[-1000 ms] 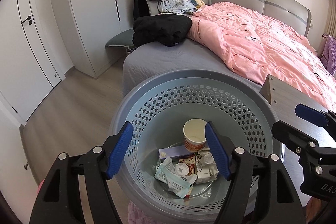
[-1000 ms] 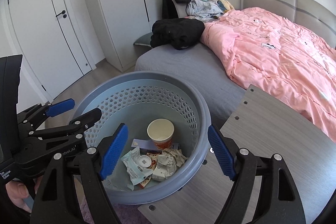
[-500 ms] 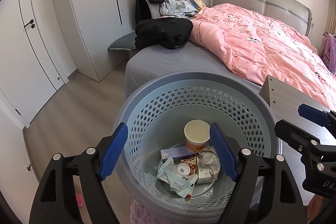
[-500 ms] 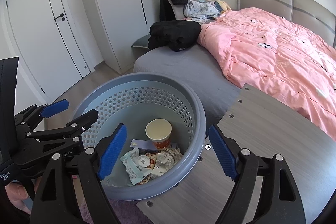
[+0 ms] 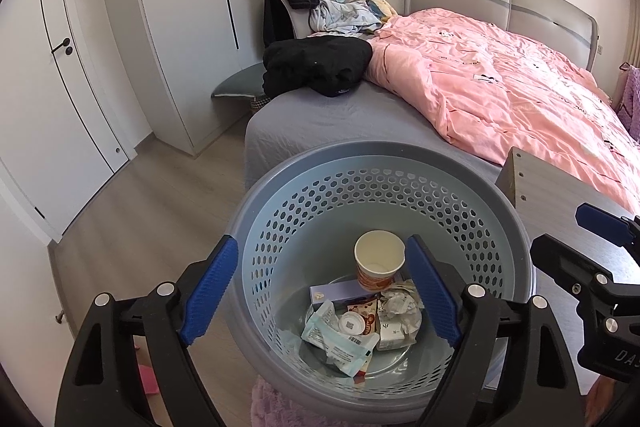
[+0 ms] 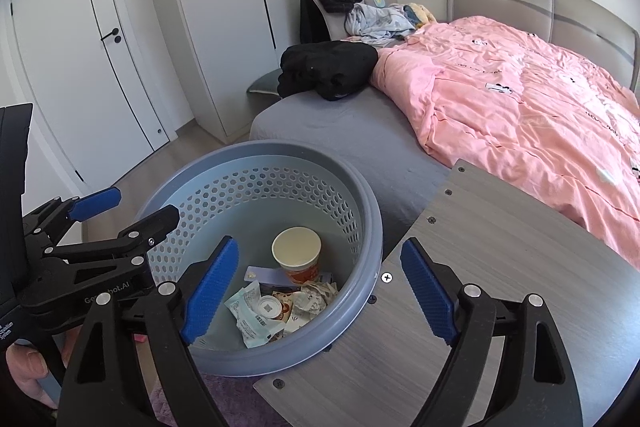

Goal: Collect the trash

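Left wrist view: the left gripper (image 5: 322, 287) hangs right over the one blue bin (image 5: 280, 195), nearer than the right gripper (image 6: 320, 291) beside it. Both have just been opening wide and hold nothing. The trash sits low inside: one upright cup (image 5: 379, 261), one flat box (image 5: 334, 291), several wrappers (image 5: 340, 341).

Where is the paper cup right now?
In both wrist views the paper cup stands upright inside the blue basket, at the back of the trash pile, just behind the crumpled wrappers.
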`<state>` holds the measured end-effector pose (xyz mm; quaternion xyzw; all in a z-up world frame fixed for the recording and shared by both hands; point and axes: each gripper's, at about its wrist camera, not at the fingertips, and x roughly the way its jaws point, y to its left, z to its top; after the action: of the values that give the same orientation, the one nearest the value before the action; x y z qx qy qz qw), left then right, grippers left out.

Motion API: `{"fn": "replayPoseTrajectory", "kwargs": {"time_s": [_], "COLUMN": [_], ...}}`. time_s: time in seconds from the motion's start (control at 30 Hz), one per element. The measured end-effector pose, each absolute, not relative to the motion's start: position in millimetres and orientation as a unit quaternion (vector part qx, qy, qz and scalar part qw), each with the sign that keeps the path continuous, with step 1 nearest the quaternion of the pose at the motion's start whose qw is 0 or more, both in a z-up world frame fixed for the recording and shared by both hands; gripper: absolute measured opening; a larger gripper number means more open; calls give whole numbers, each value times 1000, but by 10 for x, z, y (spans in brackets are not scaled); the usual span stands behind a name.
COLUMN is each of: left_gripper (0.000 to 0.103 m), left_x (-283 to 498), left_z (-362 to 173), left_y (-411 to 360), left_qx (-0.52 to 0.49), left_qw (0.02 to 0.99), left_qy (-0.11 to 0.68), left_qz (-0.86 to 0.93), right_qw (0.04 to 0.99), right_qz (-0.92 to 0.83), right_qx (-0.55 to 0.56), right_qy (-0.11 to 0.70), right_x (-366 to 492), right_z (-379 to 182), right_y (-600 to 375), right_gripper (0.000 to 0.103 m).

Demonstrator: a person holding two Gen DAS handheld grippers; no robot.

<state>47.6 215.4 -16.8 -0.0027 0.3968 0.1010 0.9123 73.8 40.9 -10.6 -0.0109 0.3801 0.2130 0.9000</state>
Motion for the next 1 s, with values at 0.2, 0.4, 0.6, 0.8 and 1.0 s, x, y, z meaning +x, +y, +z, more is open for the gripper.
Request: {"fn": "replayPoseTrajectory", "kwargs": {"time_s": [0.2,0.4,0.6,0.8,1.0], "left_gripper": [82,82,83,84,84], "left_x": [484,480,478,481,487], "left_z": [-152,-153,-151,-155,-164], "left_y": [2154,2150,2142,2120,2129], "left_qx": [-2,-1,0,6,0], "left_qw": [913,913,913,912,911], "left_qy": [396,395,395,396,399], "left_qz": [102,102,102,105,101], "right_qw": [901,902,901,902,902], "right_qz": [212,211,211,210,210], "right_qx": [-9,-8,-7,-6,-6], "right_qy": [378,377,378,378,378], "right_x": [736,745,748,754,756], "right_z": [-91,-88,-84,-82,-81], "right_y": [388,373,362,350,346], "right_gripper": [84,84,85,85,85]}}
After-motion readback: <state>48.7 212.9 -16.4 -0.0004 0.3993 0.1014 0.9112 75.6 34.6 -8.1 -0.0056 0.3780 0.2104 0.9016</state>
